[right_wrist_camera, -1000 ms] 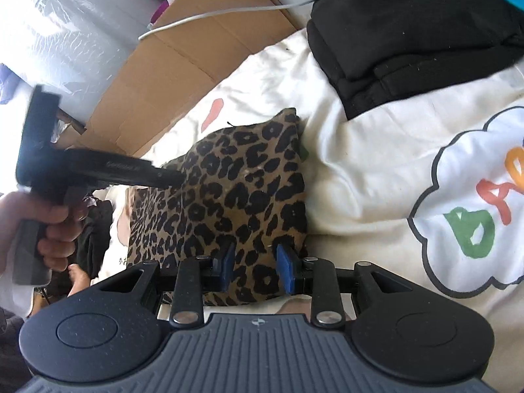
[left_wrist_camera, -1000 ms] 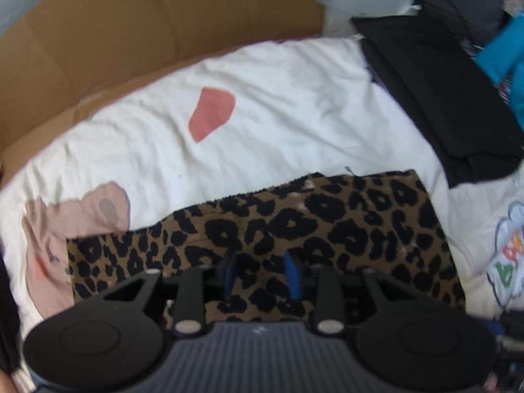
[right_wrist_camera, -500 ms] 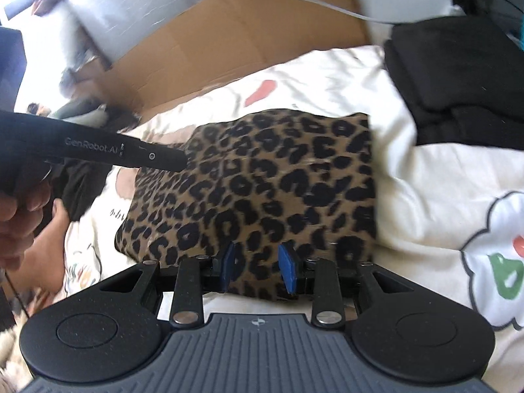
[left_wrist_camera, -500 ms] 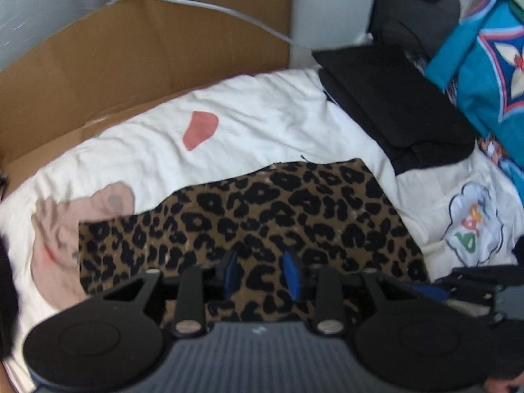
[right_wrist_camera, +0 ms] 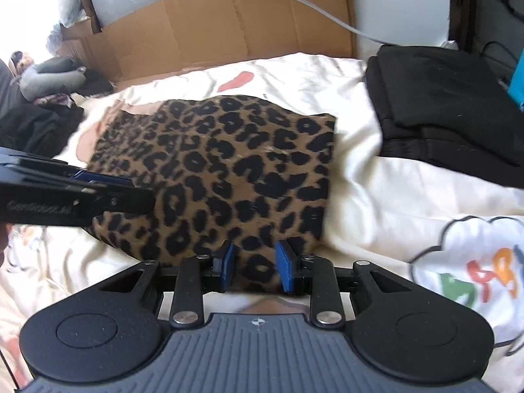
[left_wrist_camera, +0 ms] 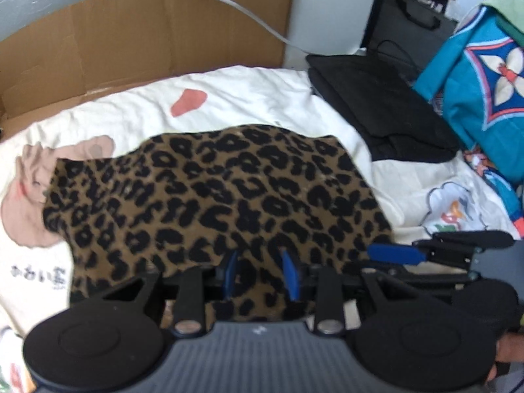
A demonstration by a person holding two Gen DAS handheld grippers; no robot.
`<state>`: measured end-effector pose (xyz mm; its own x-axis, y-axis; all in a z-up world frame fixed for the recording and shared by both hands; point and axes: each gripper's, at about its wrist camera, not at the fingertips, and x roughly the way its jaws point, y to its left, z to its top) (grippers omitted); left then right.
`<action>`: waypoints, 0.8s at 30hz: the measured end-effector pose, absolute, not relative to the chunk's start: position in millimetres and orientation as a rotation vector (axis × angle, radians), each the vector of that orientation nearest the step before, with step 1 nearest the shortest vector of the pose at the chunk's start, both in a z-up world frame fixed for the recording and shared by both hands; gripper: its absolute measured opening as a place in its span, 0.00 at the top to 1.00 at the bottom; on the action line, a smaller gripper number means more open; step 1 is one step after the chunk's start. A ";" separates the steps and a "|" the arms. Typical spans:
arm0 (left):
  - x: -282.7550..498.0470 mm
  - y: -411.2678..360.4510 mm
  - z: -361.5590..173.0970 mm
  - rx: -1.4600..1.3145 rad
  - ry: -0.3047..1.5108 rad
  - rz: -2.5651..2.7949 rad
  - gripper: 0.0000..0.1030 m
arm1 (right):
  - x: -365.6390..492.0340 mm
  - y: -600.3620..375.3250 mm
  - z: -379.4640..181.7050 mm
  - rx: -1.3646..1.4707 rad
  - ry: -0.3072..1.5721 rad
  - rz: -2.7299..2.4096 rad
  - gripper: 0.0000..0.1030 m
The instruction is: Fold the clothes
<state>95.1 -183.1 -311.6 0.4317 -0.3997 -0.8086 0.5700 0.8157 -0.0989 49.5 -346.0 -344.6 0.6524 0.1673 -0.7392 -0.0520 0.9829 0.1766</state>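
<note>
Both the left gripper (left_wrist_camera: pixel 258 275) and right gripper (right_wrist_camera: pixel 254 267) stand part-open over the near hem of the leopard-print garment (right_wrist_camera: pixel 229 170), cloth lying between the jaws, grip uncertain; best to pinch both corners evenly before lifting the fold.

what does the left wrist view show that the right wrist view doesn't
Only the left wrist view shows the teal patterned fabric heaped at the right, with a green cloth on top. Only the right wrist view shows a grey bundle and dark clothes at the far left. Both show the leopard print garment on the white bedsheet, the black folded clothes, the cardboard, the cable, and both the left gripper and right gripper at the garment's near edge.
</note>
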 end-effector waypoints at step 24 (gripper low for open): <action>87.5 -124.8 -327.5 0.240 0.952 -0.430 0.69 | 42.8 -372.9 -356.3 0.236 0.876 0.107 0.49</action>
